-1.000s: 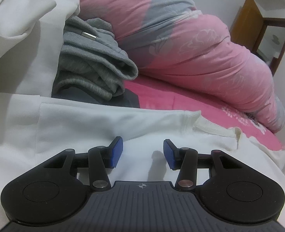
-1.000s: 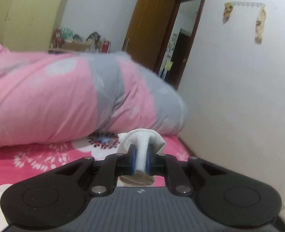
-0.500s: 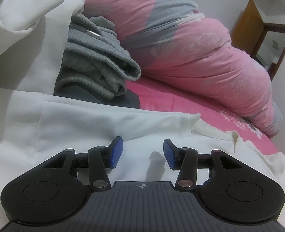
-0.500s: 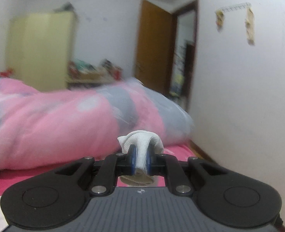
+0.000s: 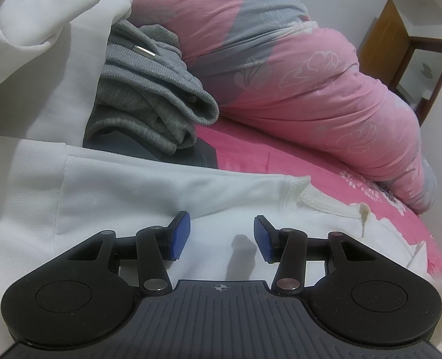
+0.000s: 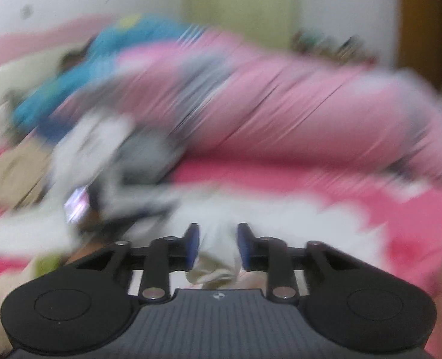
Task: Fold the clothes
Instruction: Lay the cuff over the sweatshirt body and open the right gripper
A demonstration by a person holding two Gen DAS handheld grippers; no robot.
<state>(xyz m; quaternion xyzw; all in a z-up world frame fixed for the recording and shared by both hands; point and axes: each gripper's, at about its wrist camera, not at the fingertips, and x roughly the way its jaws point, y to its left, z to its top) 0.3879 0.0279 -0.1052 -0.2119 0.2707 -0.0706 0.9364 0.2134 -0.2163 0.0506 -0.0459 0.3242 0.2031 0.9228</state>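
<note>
Nearest in the left wrist view, the left gripper [image 5: 221, 236] hangs just over a white garment [image 5: 125, 197] spread flat on the bed; its blue fingers [image 5: 179, 234] stand about half apart with nothing between them, only bare white cloth and a small shadow below. The garment's ribbed hem runs off to the right, toward a frayed white edge. Just beyond it sits a stack of folded grey knitwear [image 5: 155, 101] on a darker folded piece, with more loose white fabric [image 5: 38, 30] heaped to the left and draped against the stack. Behind these a pink sheet [image 5: 296, 161] covers the bed, and on it lies a bulky pink-and-grey duvet [image 5: 296, 68]; a brown door [image 5: 382, 42] shows at the far right. The right wrist view is badly motion-blurred. There the right gripper [image 6: 216, 246] has its fingers opening, parted with a fold of white cloth [image 6: 218, 251] in the gap; the pads appear clear of it, though the blur leaves that uncertain. Past it lie white cloth, the pink sheet, the duvet, something blue at the far left and a pale yellow wardrobe [image 6: 239, 6].
</note>
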